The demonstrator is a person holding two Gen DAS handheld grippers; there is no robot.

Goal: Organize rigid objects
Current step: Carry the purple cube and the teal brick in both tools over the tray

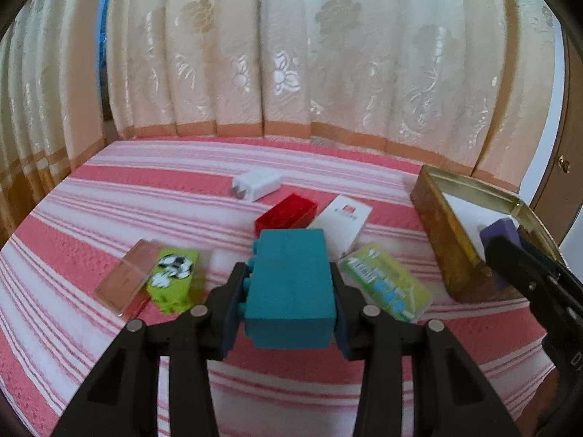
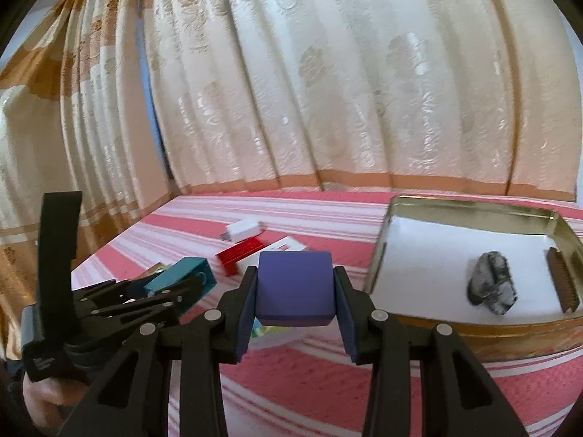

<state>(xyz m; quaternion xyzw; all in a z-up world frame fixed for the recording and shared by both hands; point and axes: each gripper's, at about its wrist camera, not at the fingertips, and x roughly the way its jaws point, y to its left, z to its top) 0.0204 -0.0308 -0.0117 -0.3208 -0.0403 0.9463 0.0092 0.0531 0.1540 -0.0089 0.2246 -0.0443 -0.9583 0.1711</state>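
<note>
Pink-striped bedspread (image 1: 109, 196) under cream curtain (image 1: 291, 54) | left gripper (image 1: 288, 298) clamps teal brick (image 1: 291, 287) above the cloth — red block (image 1: 286, 213), green case (image 1: 386, 284) close ahead | right gripper (image 2: 295, 291) grips purple cube (image 2: 294, 287) just short of the gold tin's (image 2: 380, 255) near-left rim — white floor beyond mostly bare, grey stone (image 2: 492, 282) far right.

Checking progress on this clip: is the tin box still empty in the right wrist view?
No, the tin box already holds a grey stone and a brown comb-like piece on its white lining.
</note>
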